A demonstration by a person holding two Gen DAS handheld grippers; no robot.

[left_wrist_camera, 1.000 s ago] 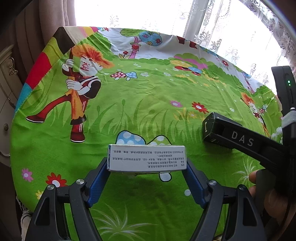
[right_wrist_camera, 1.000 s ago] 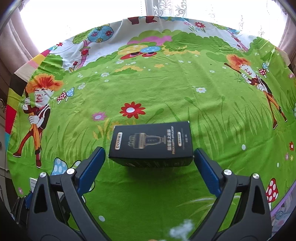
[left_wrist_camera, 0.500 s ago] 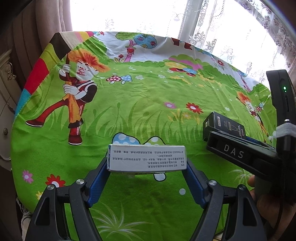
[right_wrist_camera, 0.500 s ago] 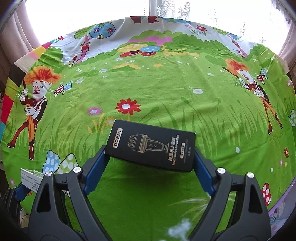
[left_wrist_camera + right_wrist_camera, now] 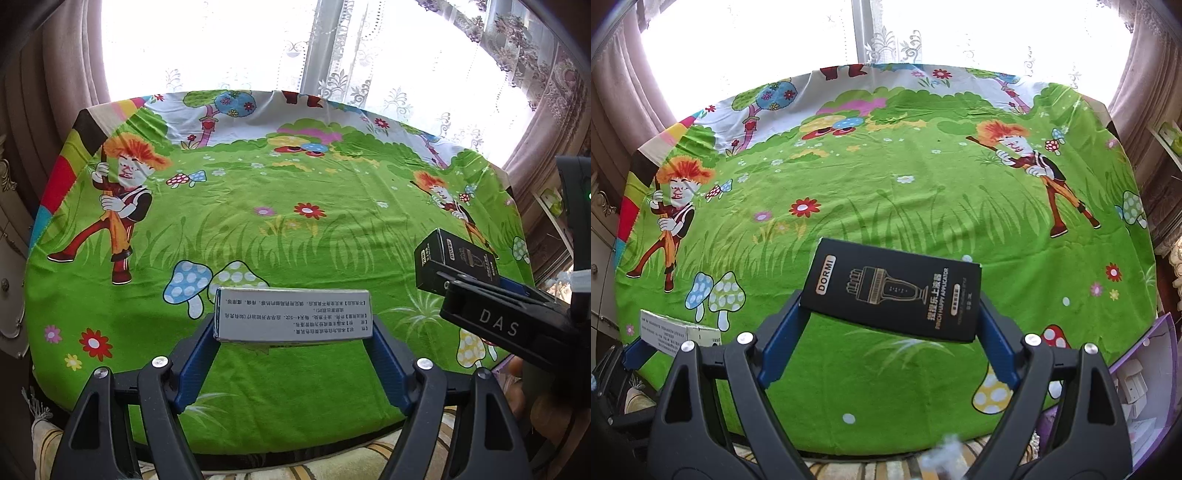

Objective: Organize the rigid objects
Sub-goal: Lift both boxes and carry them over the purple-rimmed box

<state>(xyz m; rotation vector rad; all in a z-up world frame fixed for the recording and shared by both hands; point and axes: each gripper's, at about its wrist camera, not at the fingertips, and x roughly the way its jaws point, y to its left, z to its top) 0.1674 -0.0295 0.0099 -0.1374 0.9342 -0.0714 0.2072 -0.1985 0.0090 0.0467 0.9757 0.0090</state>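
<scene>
Above a table draped in a bright green cartoon tablecloth [image 5: 332, 240], two handheld grippers are each carrying a small box. The left gripper [image 5: 293, 332] is clamping a white box [image 5: 293, 314] by its two short ends, its blue fingers [image 5: 195, 354] pressing in from either side, so the long printed face is lying level and facing up. Holding it by the ends is leaving the underside free, which would suit setting it down flat.

The right gripper [image 5: 890, 306] is gripping a black box [image 5: 894, 291] marked DORMI the same way, end to end. This box is tilting, its left end sitting higher and farther away than its right. Both boxes appear to be hanging clear of the cloth, though the fisheye view makes the gap beneath them hard to judge.

In the right wrist view, a pale purple-edged open container [image 5: 1145, 387] holding small white items is showing at the lower right, beside the table's edge. That is probably where the boxes are meant to go, since the cloth itself is bearing no other objects.
</scene>
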